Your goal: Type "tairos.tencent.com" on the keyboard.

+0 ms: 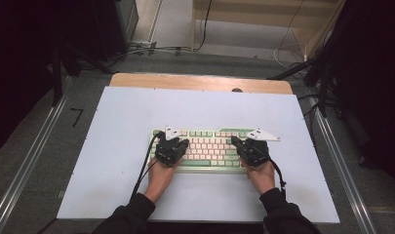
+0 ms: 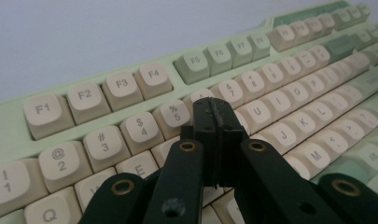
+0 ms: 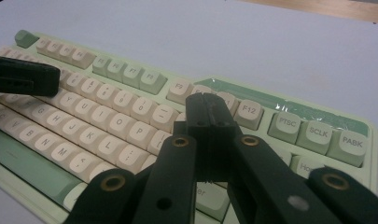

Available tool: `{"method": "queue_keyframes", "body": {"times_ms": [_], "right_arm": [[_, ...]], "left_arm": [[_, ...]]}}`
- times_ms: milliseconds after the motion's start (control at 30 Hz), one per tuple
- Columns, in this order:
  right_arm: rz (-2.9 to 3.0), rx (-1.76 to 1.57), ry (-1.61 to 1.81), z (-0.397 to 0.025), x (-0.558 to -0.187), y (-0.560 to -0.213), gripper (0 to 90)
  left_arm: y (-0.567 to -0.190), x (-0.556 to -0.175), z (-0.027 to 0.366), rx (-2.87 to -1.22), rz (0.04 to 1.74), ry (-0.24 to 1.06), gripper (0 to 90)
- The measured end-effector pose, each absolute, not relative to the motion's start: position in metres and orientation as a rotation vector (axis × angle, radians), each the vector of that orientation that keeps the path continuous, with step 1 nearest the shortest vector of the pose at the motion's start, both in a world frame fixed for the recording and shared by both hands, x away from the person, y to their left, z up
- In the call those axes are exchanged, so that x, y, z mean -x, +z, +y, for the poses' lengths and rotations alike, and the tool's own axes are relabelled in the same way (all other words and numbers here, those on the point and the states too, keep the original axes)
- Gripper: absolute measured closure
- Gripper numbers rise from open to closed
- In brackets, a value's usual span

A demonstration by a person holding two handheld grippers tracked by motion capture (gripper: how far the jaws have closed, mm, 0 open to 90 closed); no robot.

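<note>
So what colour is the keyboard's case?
Pale green keyboard case, clearest in the left gripper view.

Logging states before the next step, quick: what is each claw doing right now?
Left claw: shut, holding nothing, tips over the keyboard near the 5 key.
Right claw: shut, holding nothing, over the keyboard's right part.
</note>
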State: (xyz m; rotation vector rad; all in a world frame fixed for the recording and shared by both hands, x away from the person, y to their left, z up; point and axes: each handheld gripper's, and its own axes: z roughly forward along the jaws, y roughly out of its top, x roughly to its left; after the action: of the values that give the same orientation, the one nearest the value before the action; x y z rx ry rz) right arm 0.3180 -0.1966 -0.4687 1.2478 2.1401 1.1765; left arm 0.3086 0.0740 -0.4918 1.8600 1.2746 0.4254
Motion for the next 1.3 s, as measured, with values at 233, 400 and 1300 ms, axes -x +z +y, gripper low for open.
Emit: {"method": "queue_keyframes", "body": {"times_ms": [233, 400, 1300], "right_arm": [[2.137, -1.248, 1.178, -0.197, -0.318, -0.468, 87.4], [2.139, -1.248, 1.178, -0.197, -0.318, -0.468, 87.4], [2.136, -1.242, 1.177, -0.197, -0.317, -0.468, 87.4]], "left_arm": [[-0.489, -0.308, 0.073, -1.871, 1.256, 0.415, 90.0], [-0.485, -0.305, 0.076, -1.846, 1.250, 0.427, 90.0], [-0.475, -0.293, 0.108, -1.792, 1.274, 0.439, 90.0]]}}
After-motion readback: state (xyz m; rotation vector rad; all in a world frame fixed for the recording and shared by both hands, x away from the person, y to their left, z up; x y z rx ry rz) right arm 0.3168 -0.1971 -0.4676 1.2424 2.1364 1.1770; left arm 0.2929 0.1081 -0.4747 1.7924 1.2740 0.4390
